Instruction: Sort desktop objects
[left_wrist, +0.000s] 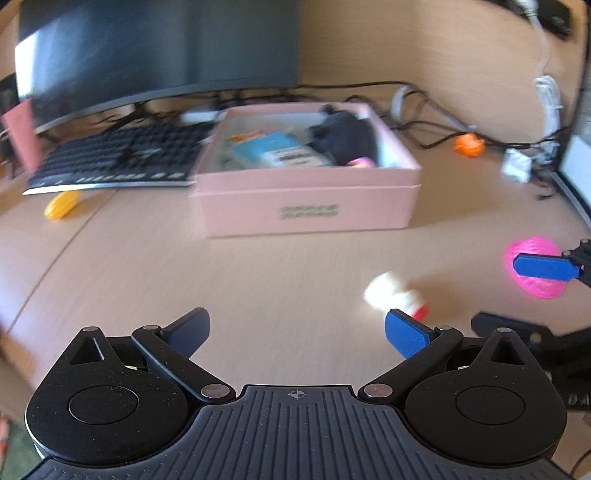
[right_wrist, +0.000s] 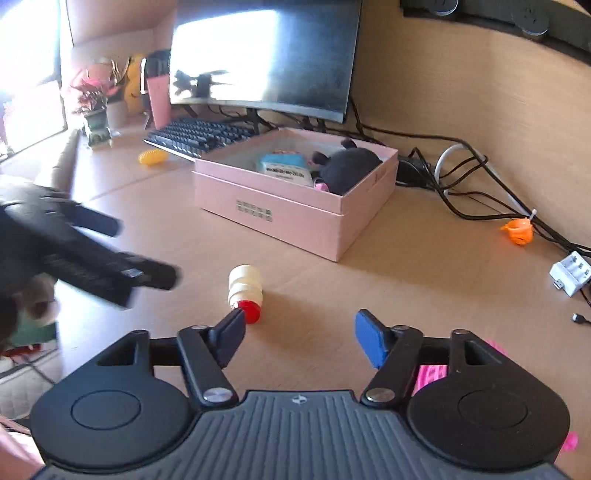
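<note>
I am judging the biggest risk here to be the small white bottle with the red cap, which is lying on its side on the bare desk in front of the pink box. It is looking round enough to roll, and my right gripper is sitting with its left pad just beside the red cap, so a careless sweep could be knocking it toward the desk's near edge. The pink spiky ball is a second worry: in the right wrist view it is hiding almost entirely under that gripper's linkage, so I could be nudging it without seeing it.

My two tools are also working close together, and they could be bumping if both go for the bottle.

My right gripper is standing partly open with nothing between its pads; in the left wrist view one blue finger is crossing in front of the pink ball, but I cannot tell whether it is touching it.

My left gripper is standing wide open and empty, its right pad just short of the bottle.

Other things are still waiting to be sorted: a yellow oval toy by the keyboard, and an orange toy among the cables toward the desk's right back edge.
</note>
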